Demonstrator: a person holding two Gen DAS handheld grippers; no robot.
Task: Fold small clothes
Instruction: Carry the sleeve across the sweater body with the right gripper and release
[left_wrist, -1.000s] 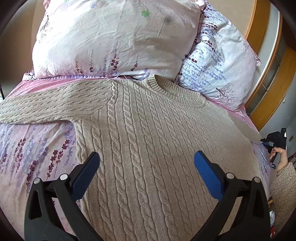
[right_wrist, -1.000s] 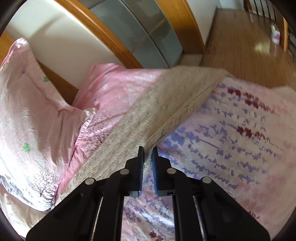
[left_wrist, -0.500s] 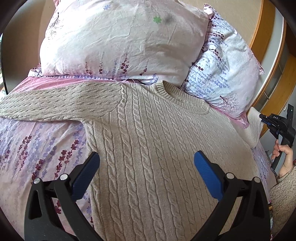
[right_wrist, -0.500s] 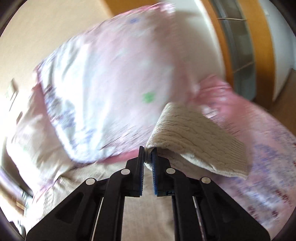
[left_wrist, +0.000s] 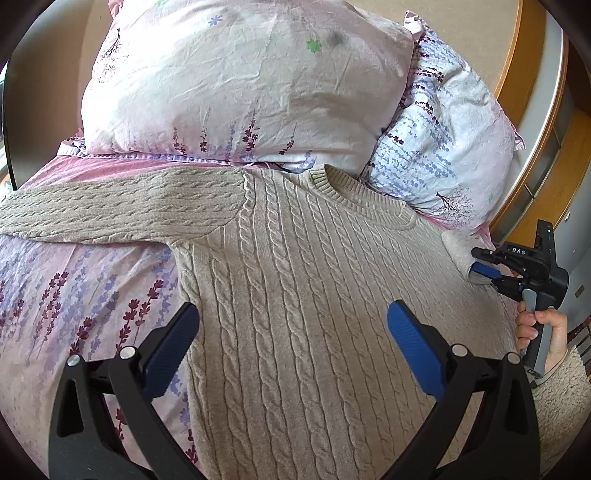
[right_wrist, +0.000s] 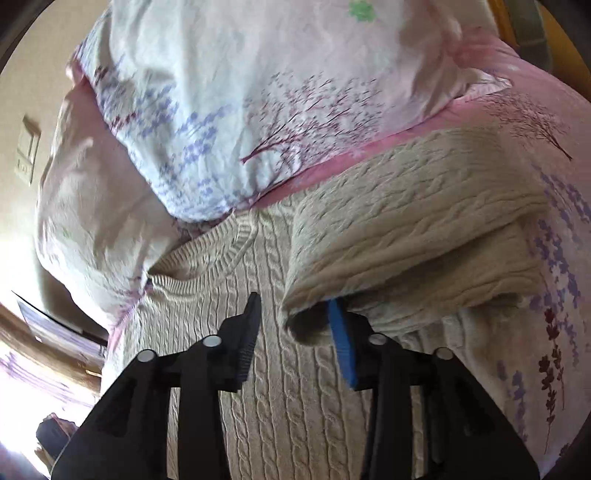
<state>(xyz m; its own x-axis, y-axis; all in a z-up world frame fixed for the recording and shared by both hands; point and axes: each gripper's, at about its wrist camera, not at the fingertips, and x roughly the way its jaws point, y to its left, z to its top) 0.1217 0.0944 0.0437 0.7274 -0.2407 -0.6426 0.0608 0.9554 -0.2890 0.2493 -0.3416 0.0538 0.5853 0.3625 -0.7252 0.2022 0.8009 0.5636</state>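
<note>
Nearest in the left wrist view, the left tool (left_wrist: 291, 332) hangs with its blue-padded fingers (left_wrist: 168, 349) spread wide, released, with nothing between them, above the chest of the beige cable-knit sweater (left_wrist: 295, 295). The sweater lies face up on the bed (left_wrist: 74, 295), flat on the floral pink-and-lilac cover. One sleeve (left_wrist: 122, 208) stretches straight out toward the left edge of that view.

At the right edge of the same view a hand (left_wrist: 543, 332) grips the handle of the right tool (left_wrist: 484, 273), whose tips meet the end of the other sleeve.

In the right wrist view, the right tool (right_wrist: 295, 325) has just been opening: its jaws stand apart, no longer clenched. The folded-over sleeve (right_wrist: 413, 225) lies across the sweater's shoulder, and its cuff edge drapes over the tip of the blue pad (right_wrist: 341, 343), not pinched from both sides.

Farther off, the ribbed collar (left_wrist: 354, 192) sits just below two pillows (left_wrist: 240, 81), which lean against the head of the bed. Behind them rise a plain wall and wooden trim (left_wrist: 532, 155).
</note>
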